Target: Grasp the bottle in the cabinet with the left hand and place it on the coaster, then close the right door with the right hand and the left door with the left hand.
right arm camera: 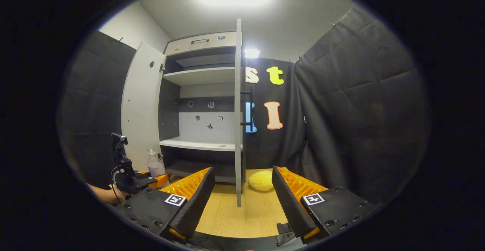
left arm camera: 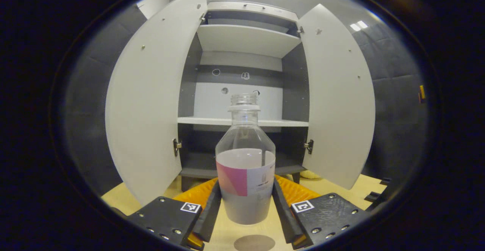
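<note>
The clear plastic bottle with a pink-and-white label [left arm camera: 245, 167], uncapped and upright, sits right between the fingers of your left tool [left arm camera: 245, 205], which pinch it on both sides at label height. Its base hangs just above the pale wooden bench [left arm camera: 242, 232], and the round grey coaster [left arm camera: 254, 242] lies on the bench directly below and a touch nearer to you. From the right gripper view you can spot that same bottle [right arm camera: 154, 164] small at the far left, held in your left tool [right arm camera: 151, 179] in front of the cabinet.

Behind the bottle, the white-and-dark-grey cabinet [left arm camera: 242, 122] stands with both doors swung wide: the white left door [left arm camera: 151, 103] and the white right door [left arm camera: 337, 99]. The shelves look bare.

Your right tool [right arm camera: 242, 194] is spread wide with nothing between its fingers, facing the right door [right arm camera: 238, 111] edge-on. A soft yellow rounded object [right arm camera: 260, 180] rests on the bench just beyond that door.
</note>
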